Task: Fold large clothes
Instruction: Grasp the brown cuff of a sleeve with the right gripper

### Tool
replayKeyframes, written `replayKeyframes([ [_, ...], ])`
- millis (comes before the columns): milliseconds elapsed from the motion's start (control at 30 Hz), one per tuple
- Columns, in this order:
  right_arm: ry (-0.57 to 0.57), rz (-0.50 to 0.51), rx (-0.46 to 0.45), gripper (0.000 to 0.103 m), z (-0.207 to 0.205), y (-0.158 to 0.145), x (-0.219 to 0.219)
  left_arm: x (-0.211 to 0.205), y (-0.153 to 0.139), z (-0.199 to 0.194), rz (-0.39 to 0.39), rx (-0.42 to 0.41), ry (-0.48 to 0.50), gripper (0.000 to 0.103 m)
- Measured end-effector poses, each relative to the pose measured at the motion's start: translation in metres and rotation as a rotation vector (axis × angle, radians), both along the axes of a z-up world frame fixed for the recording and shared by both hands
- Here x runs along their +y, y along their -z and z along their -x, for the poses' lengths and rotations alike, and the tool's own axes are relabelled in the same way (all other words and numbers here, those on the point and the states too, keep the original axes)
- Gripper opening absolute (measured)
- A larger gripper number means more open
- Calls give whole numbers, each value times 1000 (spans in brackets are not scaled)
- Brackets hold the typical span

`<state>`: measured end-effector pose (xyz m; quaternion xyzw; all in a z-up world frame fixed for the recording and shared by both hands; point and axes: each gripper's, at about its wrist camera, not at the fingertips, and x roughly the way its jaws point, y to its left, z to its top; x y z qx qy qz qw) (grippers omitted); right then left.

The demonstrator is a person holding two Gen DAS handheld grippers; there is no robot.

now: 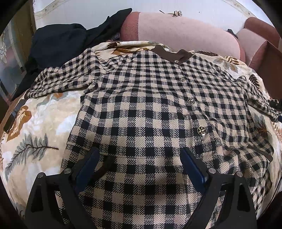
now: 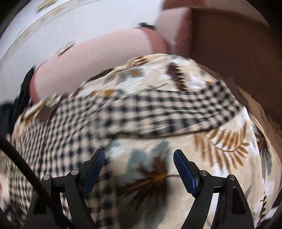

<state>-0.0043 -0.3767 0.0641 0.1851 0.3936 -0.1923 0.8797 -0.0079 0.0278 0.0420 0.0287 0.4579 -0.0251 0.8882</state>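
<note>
A beige-and-black checked shirt (image 1: 141, 109) with gold buttons and a brown collar lies spread face up on a leaf-patterned blanket (image 1: 35, 126). Its sleeves reach out to both sides. My left gripper (image 1: 140, 155) hovers open over the shirt's lower front, nothing between its blue pads. The right wrist view is motion-blurred. There the shirt (image 2: 74, 123) fills the left, and one sleeve (image 2: 185, 109) stretches right across the blanket (image 2: 229, 167). My right gripper (image 2: 139, 156) is open above the blanket just beside the shirt's edge, its left fingertip (image 2: 98, 158) over the checked cloth.
Dark clothing (image 1: 67, 40) is heaped at the back left. A pink bolster cushion (image 1: 185, 31) lies behind the blanket with a small pair of glasses (image 1: 176, 13) on it. A brown wooden bed frame (image 2: 229, 44) rises at the right. A black cable (image 2: 23, 169) crosses the lower left.
</note>
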Motion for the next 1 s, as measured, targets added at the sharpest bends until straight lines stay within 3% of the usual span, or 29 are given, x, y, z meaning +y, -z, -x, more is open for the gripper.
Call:
replayKeyframes([
  [100, 51, -54, -25, 84, -3, -7, -41, 2, 1, -2, -5, 3, -4, 92],
  [233, 184, -20, -58, 84, 1, -17, -96, 6, 3, -5, 10, 9, -16, 92],
  [367, 353, -191, -117, 84, 19, -2, -169, 9, 6, -9, 33, 26, -24, 92],
  [467, 432, -266, -101, 84, 25, 18, -200, 7, 9, -11, 29, 34, -21, 92],
  [667, 443, -255, -9, 84, 7, 45, -213, 2, 18, -13, 20, 57, -7, 92],
  [867, 456, -192, -9, 73, -5, 55, -232, 3, 23, -16, 8, 60, -10, 92],
  [900, 459, -178, -16, 64, -5, 55, -237, 4, 23, -17, 7, 60, -12, 92],
  [933, 464, -170, -18, 45, -6, 56, -241, 4, 24, -17, 6, 59, -14, 92],
  [967, 456, -194, -32, 34, -5, 59, -246, 5, 24, -17, 5, 58, -14, 92],
  [1000, 448, -223, -47, 13, -6, 60, -249, 5, 24, -17, 5, 55, -14, 92],
])
